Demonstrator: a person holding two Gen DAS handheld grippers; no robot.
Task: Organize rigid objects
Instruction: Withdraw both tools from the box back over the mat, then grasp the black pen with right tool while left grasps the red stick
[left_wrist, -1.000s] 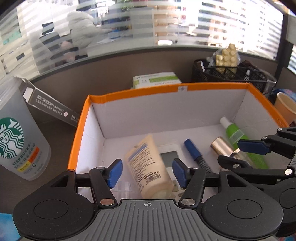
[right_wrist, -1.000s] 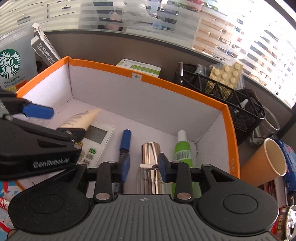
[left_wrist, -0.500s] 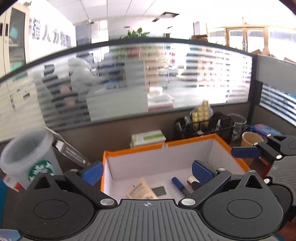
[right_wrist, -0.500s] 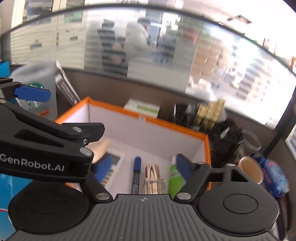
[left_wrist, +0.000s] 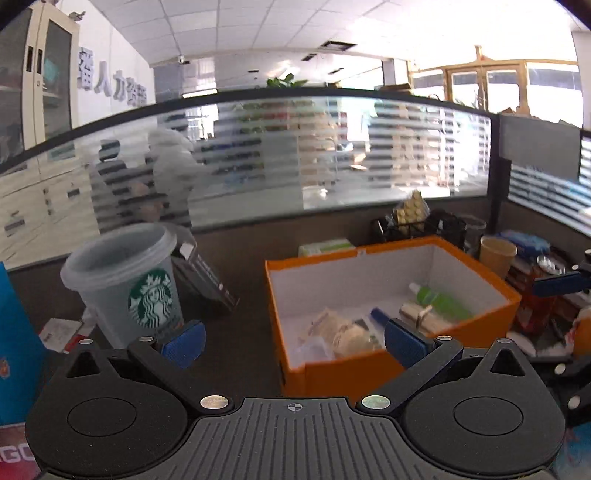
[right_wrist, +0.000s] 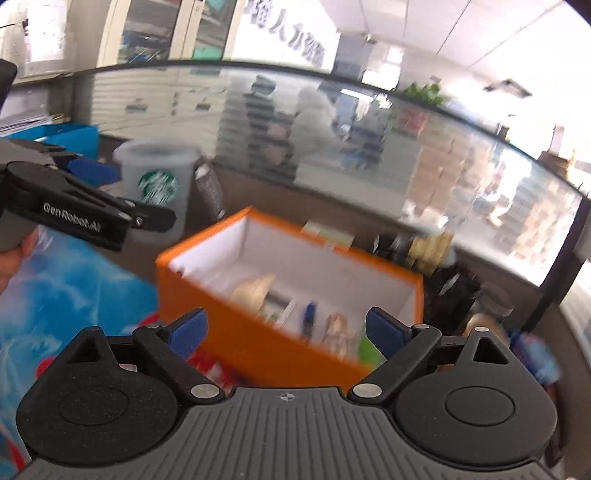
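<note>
An orange box with white inner walls (left_wrist: 476, 267) stands on the desk; it also shows in the right wrist view (right_wrist: 258, 339). Inside lie a beige tube (left_wrist: 345, 328), a blue pen (left_wrist: 380, 315), a shiny metal cylinder (left_wrist: 424, 315) and a green bottle (left_wrist: 439, 301). My left gripper (left_wrist: 293, 341) is open and empty, pulled back in front of the box. My right gripper (right_wrist: 286, 332) is open and empty, also back from the box. The right wrist view is blurred.
A Starbucks cup (left_wrist: 127, 282) stands left of the box, a dark carton (left_wrist: 207, 278) leaning behind it. A black mesh basket (left_wrist: 424, 225) and a paper cup (left_wrist: 496, 254) sit at the right. A blue packet (right_wrist: 62, 291) lies at the left front.
Both grippers have opened wide and drawn back and up out of the box. The tube and the metal cylinder stay inside the box.
</note>
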